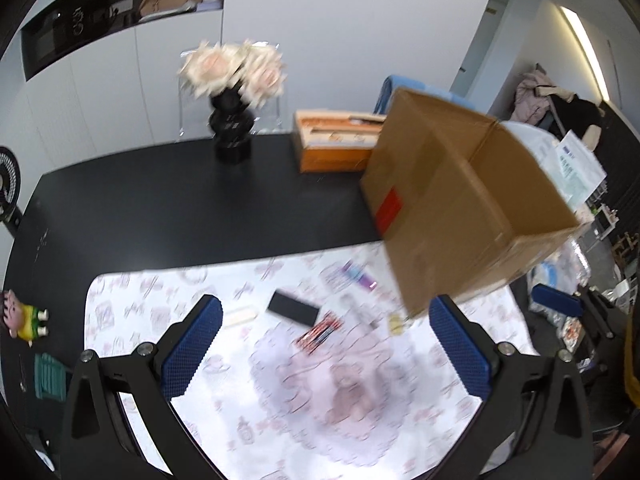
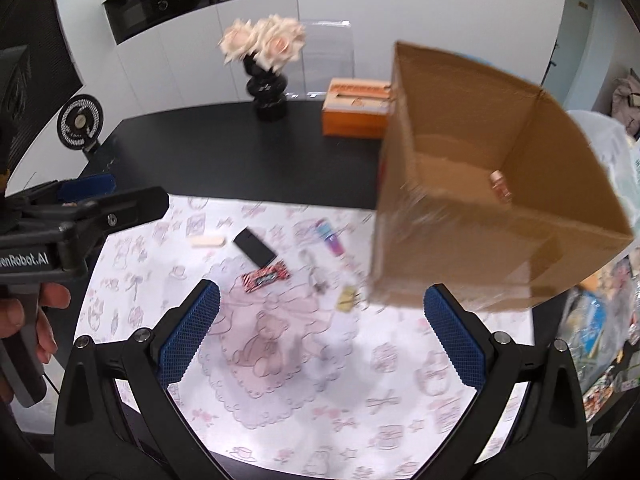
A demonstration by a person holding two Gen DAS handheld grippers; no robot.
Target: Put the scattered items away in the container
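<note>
Both grippers hang wide open and empty above the patterned mat (image 2: 320, 400): the right gripper (image 2: 320, 332) nearest, the left gripper (image 1: 326, 344) alongside. On the mat beyond lie a red wrapper (image 2: 266, 276), a black case (image 2: 255, 246), a beige stick (image 2: 208, 241) and a purple tube (image 2: 330, 236). The cardboard box (image 2: 480, 200) stands at the far right, open, a small pinkish item (image 2: 500, 186) inside.

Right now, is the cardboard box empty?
No. The right wrist view shows the cardboard box open-topped with one small pinkish item inside.

brown box (image 2: 480, 208), black table (image 1: 180, 200), orange box (image 1: 332, 148)
</note>
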